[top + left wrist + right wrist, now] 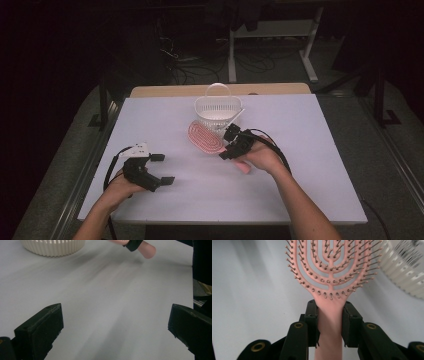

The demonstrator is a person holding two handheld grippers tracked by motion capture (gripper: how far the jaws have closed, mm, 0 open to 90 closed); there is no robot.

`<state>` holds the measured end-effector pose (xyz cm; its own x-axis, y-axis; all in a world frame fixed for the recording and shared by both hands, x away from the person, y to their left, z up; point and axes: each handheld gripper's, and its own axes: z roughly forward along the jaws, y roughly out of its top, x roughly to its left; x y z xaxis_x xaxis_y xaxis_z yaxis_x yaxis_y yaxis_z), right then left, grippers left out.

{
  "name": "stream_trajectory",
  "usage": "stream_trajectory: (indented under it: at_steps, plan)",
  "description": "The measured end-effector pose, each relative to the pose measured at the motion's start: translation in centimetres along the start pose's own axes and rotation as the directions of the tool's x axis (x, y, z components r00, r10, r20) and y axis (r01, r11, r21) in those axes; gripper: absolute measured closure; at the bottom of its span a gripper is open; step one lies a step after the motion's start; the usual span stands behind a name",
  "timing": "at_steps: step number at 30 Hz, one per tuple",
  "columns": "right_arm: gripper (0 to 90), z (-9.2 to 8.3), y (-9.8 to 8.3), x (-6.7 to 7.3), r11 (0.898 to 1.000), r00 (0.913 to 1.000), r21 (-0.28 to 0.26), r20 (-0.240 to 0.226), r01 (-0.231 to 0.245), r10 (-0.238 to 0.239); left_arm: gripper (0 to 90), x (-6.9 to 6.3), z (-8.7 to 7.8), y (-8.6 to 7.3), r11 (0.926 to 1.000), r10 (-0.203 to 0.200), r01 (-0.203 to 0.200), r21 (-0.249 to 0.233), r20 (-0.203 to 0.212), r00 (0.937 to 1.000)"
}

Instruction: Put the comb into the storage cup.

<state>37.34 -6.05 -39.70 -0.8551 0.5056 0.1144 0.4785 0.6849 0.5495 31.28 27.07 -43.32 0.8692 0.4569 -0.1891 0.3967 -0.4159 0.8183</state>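
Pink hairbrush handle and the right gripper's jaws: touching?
Touching. In the right gripper view, the right gripper has both jaws pressed against the pink hairbrush handle, no gap.

The high view looks forward and down over the whole table [300, 190] from above. The left gripper view skims low across it. The right gripper view sits close to the hairbrush [329, 277], beside the basket [404, 267] all three views share.

On the white worktop [300, 165], the white slatted plastic basket [218, 113] stands towards the far edge. The pink plastic vented hairbrush [205, 138] lies just before it. The left claw [162, 169] sits well apart, to the near left.
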Motion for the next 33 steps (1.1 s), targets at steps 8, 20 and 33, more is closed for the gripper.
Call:
stream_trajectory:
  at_steps: [8, 20, 33]
  plan:
    - [68.7, -1.4, -1.0, 0.0, 0.994, 0.9998, -0.108, -0.01, 0.014, -0.015, 0.0, 0.1, 0.0, -0.1, 0.9999, -0.01, 0.01, 0.003, -0.005, 0.9999]
    - [68.7, -2.4, -1.6, -0.2, 0.984, 0.9989, -0.174, 0.011, 0.047, -0.045, 0.0, 0.0, -0.1, 0.2, 0.9999, -0.009, 0.009, 0.005, -0.022, 0.9997]
    - [68.6, -3.2, -2.3, -0.9, 0.976, 0.9998, -0.219, 0.013, 0.016, -0.013, 0.0, 0.4, -0.3, 2.7, 0.9995, -0.013, 0.012, -0.03, -0.029, 0.9995]
